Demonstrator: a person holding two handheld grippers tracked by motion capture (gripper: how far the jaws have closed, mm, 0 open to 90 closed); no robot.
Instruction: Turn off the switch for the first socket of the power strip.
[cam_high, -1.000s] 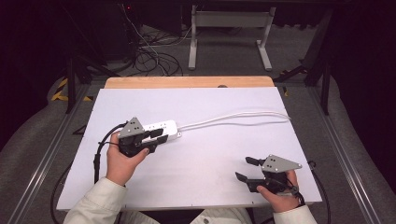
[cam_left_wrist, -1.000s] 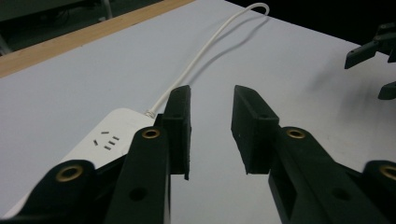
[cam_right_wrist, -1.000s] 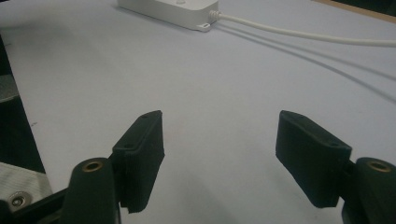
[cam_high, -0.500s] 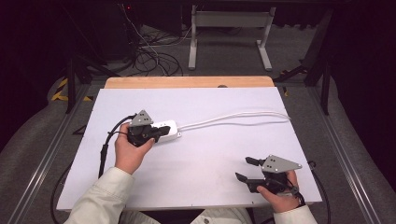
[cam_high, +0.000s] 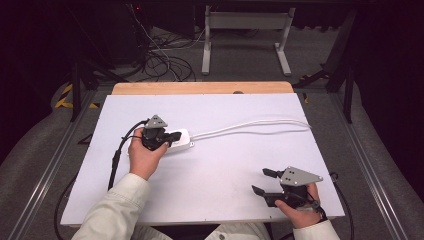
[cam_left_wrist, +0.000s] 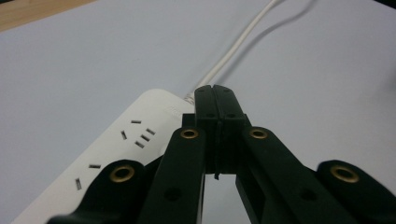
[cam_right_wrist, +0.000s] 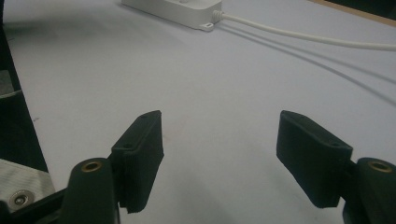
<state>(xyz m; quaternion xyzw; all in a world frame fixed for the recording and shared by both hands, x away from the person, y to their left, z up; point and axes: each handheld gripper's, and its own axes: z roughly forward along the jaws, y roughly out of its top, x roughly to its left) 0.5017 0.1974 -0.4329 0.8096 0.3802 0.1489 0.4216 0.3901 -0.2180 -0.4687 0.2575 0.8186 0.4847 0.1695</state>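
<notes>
A white power strip (cam_high: 183, 140) lies left of centre on the white table (cam_high: 225, 170), and its white cable (cam_high: 250, 125) runs off to the right. My left gripper (cam_high: 175, 136) rests low over the strip's cable end, jaws shut with nothing between them. In the left gripper view the closed tips (cam_left_wrist: 215, 91) point past the strip (cam_left_wrist: 121, 149), whose sockets face up, toward its cable (cam_left_wrist: 233, 51). My right gripper (cam_high: 261, 181) sits near the front right edge, open and empty. Its view (cam_right_wrist: 219, 122) looks across bare table to the strip (cam_right_wrist: 177, 7) and cable (cam_right_wrist: 303, 35).
A wooden strip (cam_high: 200, 88) borders the table's far edge. Behind it, tangled black cables (cam_high: 165, 57) lie on the floor beside a grey metal stand (cam_high: 245, 22). Metal rails (cam_high: 60, 160) run along both sides of the table.
My left gripper has moved right and away from me onto the power strip, and its jaws have gone from open to shut. The right gripper has stayed put.
</notes>
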